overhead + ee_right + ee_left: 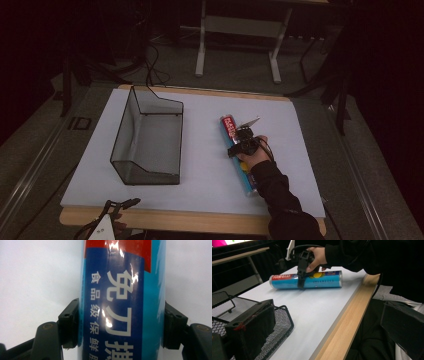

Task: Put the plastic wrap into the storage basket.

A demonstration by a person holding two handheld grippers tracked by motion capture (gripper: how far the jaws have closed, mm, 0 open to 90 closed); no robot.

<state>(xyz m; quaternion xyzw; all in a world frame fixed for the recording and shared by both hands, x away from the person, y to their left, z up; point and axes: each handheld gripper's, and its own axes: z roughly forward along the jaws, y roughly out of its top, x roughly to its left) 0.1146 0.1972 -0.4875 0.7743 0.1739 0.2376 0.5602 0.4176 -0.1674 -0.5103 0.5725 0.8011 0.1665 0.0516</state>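
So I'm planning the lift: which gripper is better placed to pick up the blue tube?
Right. The right gripper already clamps the blue tube; the left gripper sits at the table's near edge.

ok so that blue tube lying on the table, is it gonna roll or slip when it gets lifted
The blue tube lies on its side and is round, so it would probably roll if nudged sideways. Its wrapper glares in the right gripper view, so it may be slippery. The right gripper presses it on both sides near the middle, so it should lift fairly level.
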